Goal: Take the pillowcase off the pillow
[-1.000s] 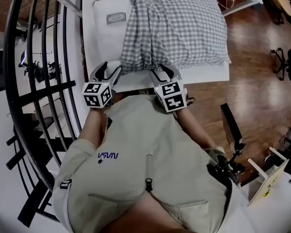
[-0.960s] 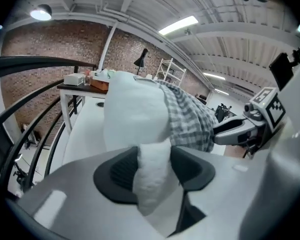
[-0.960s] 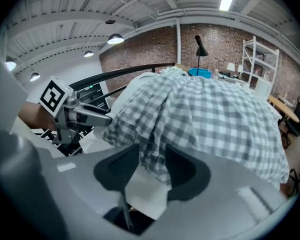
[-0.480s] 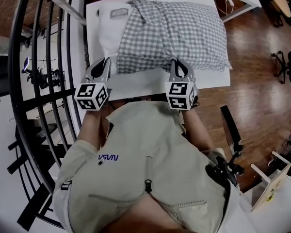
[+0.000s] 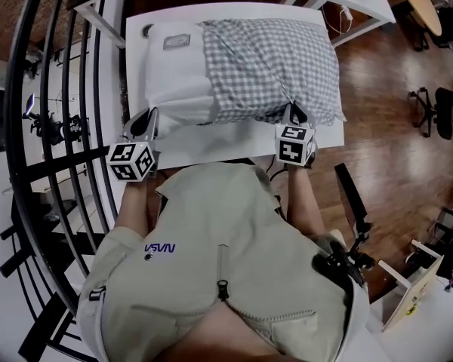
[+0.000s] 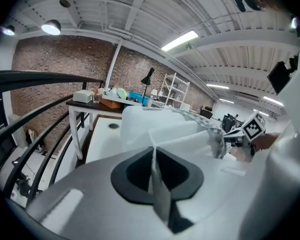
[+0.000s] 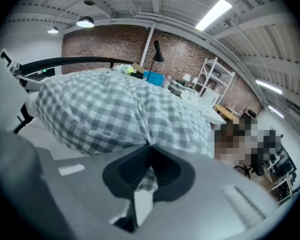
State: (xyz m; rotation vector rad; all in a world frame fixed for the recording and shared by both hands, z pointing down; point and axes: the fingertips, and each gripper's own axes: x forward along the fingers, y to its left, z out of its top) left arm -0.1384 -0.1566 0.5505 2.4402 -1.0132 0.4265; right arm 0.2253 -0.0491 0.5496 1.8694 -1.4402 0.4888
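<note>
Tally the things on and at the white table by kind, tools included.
pillow: 1
pillowcase: 1
tools: 2 (left tool, right tool)
table: 1
Total: 5

Bright and even all round, lit from above by ceiling strips point(image 6: 180, 40) and a couple of round lamps point(image 6: 51, 27). Heavy fisheye everywhere: rail point(image 5: 12, 127) bowed into a curve, black vignette in the corners of both gripper views. Bit of sheen on the wood floor point(image 5: 377, 74), white table point(image 5: 234, 138) nearly blown out. Only a thin soft shadow under the pillow point(image 5: 174, 81). Close-up foreground in the gripper views mushy, background sharper.
</note>
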